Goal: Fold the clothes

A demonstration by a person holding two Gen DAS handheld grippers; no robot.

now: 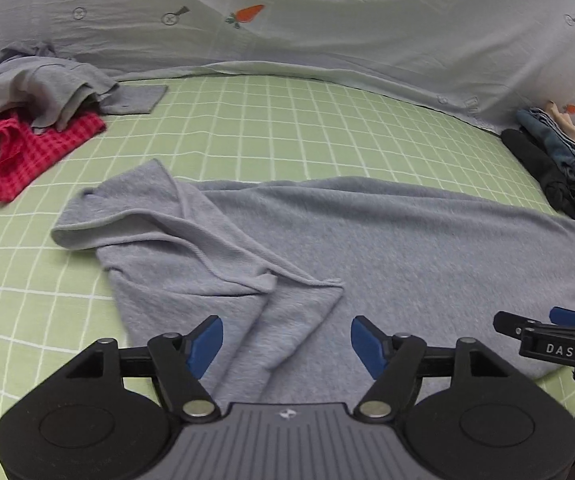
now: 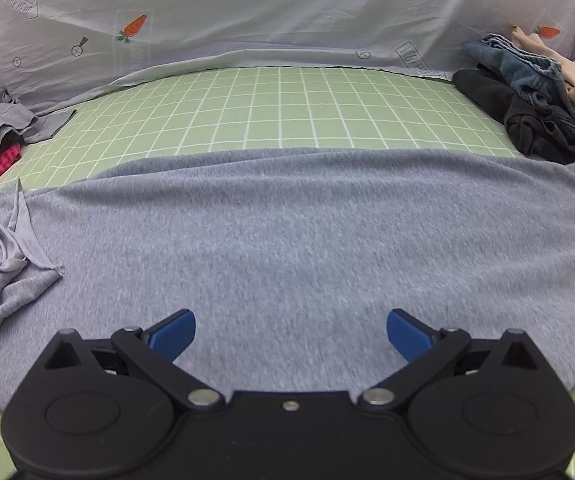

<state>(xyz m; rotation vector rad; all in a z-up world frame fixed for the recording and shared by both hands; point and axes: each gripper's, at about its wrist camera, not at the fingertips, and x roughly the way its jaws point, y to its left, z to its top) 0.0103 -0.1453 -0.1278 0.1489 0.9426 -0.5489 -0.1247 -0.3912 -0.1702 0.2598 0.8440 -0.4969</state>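
Underneath everything, a pale green bed sheet w/ white grid lines [image 1: 271, 128] spreads ahead of both claws, and a light grey-blue cloth backdrop printed w/ orange carrots [image 1: 327, 28] rises at its far edge.

Next biggest: the grey knit T-shirt [image 2: 307, 240], task item, lying mostly flat on the sheet directly in front of and under both claws. From the right wrist cam its body fills the mid-frame, smooth. From the left wrist cam the rumpled sleeve end [image 1: 159, 236] sits ahead-left of the left claw, folded over itself w/ several creases.

Far ahead-left of the left claw: a heap of loose grey garments [image 1: 43, 84] w/ a red checked cloth [image 1: 35, 148] touching it on the near side. Far ahead-right: a stack of dark clothes, black fabric [image 2: 527, 108] below and blue denim [image 2: 527, 68] on top, against the backdrop.

Left claw [image 1: 286, 346]: black frame, blue pads [image 1: 207, 344] spread wide, nothing between them, T-shirt fabric right beneath. Right claw [image 2: 290, 336]: blue pads [image 2: 173, 334] likewise wide apart, empty, over the shirt's near hem area. Its tip [image 1: 567, 318] also shows just right of the left claw in the left cam.
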